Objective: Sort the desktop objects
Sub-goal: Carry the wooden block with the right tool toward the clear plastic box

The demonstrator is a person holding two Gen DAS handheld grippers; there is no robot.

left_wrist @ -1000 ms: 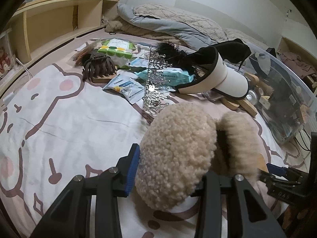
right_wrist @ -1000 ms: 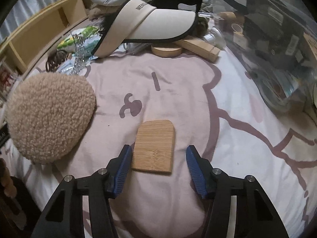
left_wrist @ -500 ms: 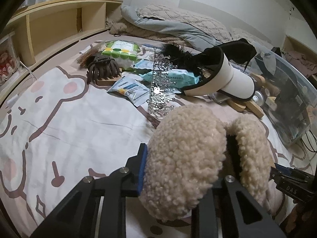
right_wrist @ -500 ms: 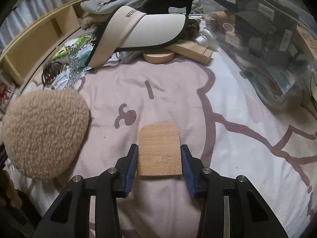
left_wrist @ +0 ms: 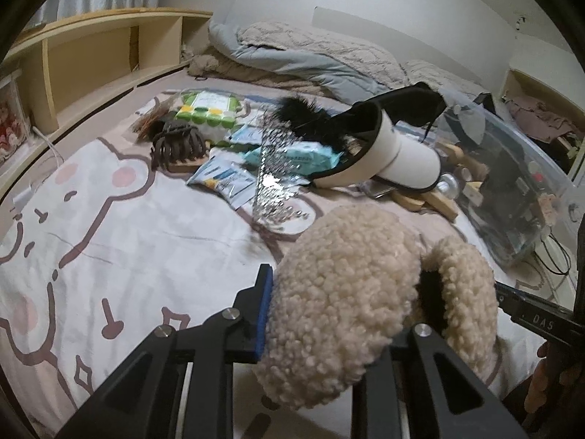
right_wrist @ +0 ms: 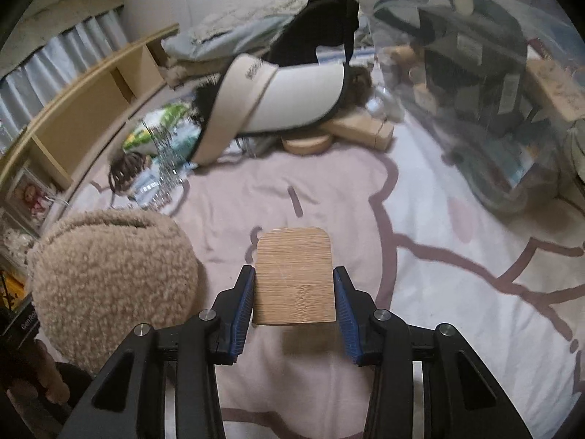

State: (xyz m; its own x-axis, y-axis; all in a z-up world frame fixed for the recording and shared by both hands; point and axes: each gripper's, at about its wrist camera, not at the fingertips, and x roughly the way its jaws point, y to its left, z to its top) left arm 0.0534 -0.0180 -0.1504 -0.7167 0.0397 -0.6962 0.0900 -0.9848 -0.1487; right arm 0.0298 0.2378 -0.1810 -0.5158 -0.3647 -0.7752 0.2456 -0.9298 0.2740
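A fluffy beige hat (left_wrist: 347, 263) is folded and squeezed between the pads of my left gripper (left_wrist: 343, 292), which is shut on it; the right finger is mostly hidden behind the fleece. The hat hangs just above the cartoon bedsheet (left_wrist: 109, 226). In the right wrist view the same hat (right_wrist: 109, 278) shows at the lower left. My right gripper (right_wrist: 293, 278) is shut on a small bamboo board (right_wrist: 294, 256), gripped by its two long edges and held a little above the sheet.
A white visor (left_wrist: 402, 161) lies among wooden pieces, a silver tiara (left_wrist: 274, 183), a brown hair claw (left_wrist: 179, 144) and packets. A clear plastic bin (left_wrist: 512, 183) of items stands at the right. A wooden shelf (left_wrist: 91, 58) runs along the left; bedding is piled behind.
Both grippers have closed, the left on the hat and the right on the bamboo board. Each has then risen slightly, lifting its object off the sheet.
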